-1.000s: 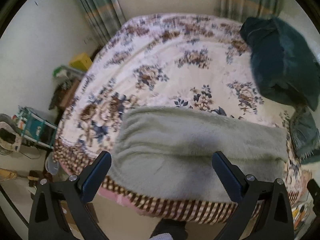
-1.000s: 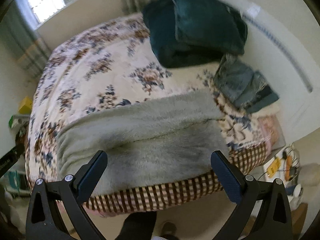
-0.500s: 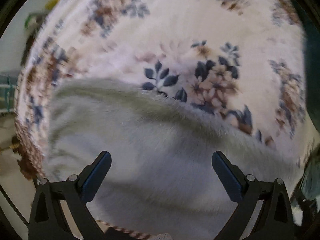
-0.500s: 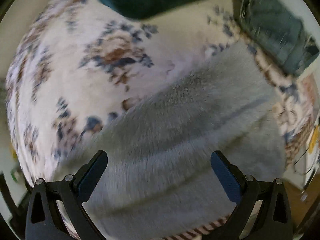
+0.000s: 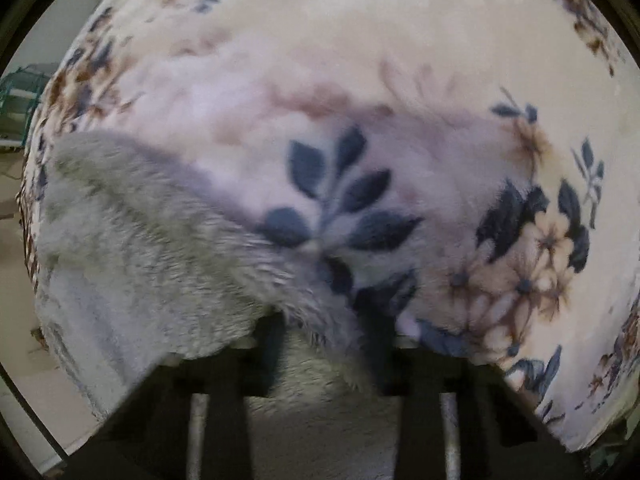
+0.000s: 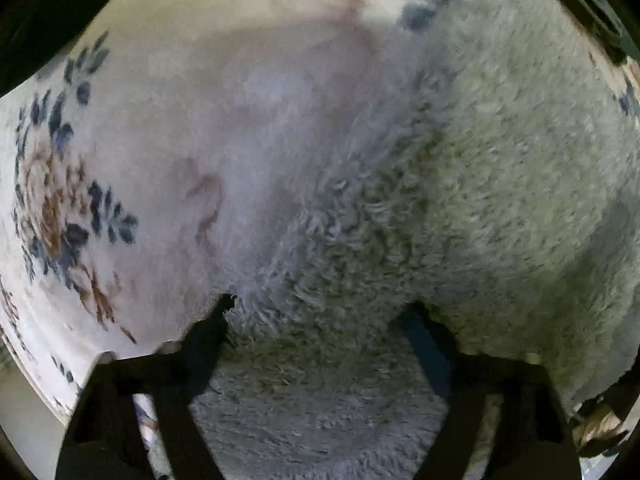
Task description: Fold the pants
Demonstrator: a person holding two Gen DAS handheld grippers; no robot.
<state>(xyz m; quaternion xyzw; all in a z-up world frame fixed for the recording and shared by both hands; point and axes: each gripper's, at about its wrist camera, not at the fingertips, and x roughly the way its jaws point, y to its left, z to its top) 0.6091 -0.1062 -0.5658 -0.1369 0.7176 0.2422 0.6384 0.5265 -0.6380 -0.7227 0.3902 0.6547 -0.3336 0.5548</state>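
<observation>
Fuzzy grey-green pants (image 5: 152,248) lie folded on a floral bedspread (image 5: 360,92). In the left wrist view my left gripper (image 5: 320,340) is pressed down at the far edge of the pants, its fingers narrowed around a tuft of the fleece. In the right wrist view the pants (image 6: 500,168) fill the right half. My right gripper (image 6: 320,320) is pushed into the fleece at its far edge, jaws partly closed with fabric bunched between them. The fingertips of both grippers are buried in the pile.
The floral bedspread (image 6: 140,152) spreads beyond the pants edge. Its checked border and the floor (image 5: 16,360) show at the far left of the left wrist view. A dark garment (image 6: 600,8) lies at the top right.
Both grippers have dropped from above the bed down onto the far edge of the pants. Both have narrowed from wide open onto the fleece.
</observation>
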